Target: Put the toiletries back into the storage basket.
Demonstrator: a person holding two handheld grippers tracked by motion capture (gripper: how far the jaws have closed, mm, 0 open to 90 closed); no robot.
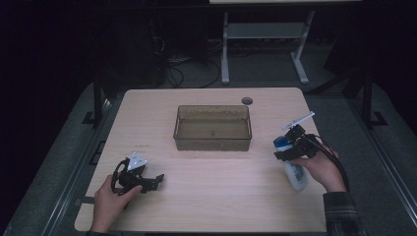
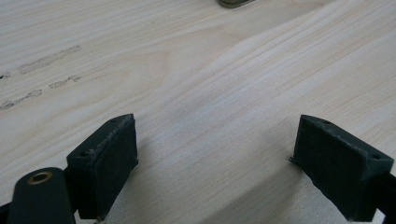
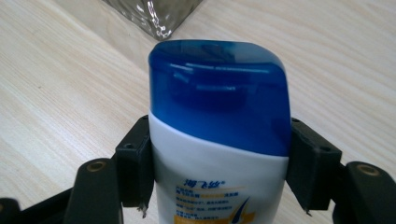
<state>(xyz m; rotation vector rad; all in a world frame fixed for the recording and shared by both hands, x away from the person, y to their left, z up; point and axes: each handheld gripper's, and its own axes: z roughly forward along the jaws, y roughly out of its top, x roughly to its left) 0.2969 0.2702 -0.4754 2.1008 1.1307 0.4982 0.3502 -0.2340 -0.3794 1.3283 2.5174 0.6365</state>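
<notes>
A white shampoo bottle [image 3: 217,172] with a blue cap [image 3: 219,93] is clamped between the two black jaws of my right gripper [image 3: 219,163], which press on its sides just below the cap. In the high view the right gripper [image 1: 289,147] holds the bottle [image 1: 296,174] tilted above the table's right side, cap end toward the bin. My left gripper [image 1: 153,182] rests low at the front left of the table. In the left gripper view its jaws stand wide apart over bare wood, left gripper [image 2: 215,158] holding nothing.
A translucent brownish bin [image 1: 212,128] stands empty-looking in the middle of the light wooden table [image 1: 211,196]. A round grommet [image 1: 247,101] sits near the far edge. Another desk's legs and cables lie on the dark floor beyond.
</notes>
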